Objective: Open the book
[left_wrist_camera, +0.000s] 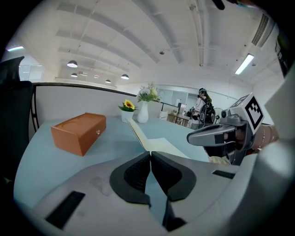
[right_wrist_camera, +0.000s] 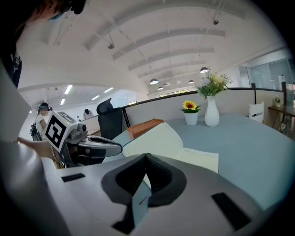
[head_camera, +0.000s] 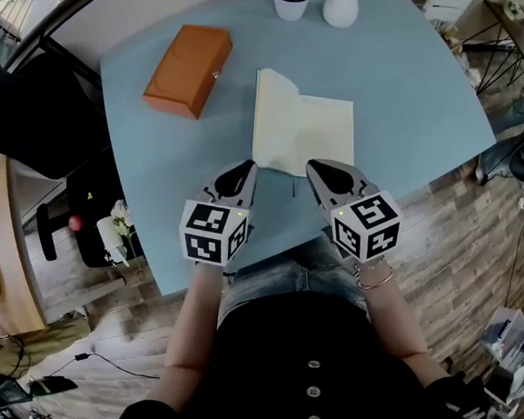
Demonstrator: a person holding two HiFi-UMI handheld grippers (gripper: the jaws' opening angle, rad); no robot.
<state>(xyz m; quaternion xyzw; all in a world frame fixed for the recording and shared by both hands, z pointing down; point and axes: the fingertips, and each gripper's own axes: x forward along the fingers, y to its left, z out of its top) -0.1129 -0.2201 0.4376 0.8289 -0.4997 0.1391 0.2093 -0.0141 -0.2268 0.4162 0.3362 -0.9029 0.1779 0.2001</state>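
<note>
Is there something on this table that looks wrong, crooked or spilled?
Nothing is spilled or damaged. Only the book looks unsettled: it lies open, but its leaf nearer the orange box stands up instead of lying flat. That box sits askew to the book.

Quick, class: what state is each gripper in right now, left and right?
Left gripper: closed, holding nothing.
Right gripper: closed, nothing visible between its jaws.
</note>
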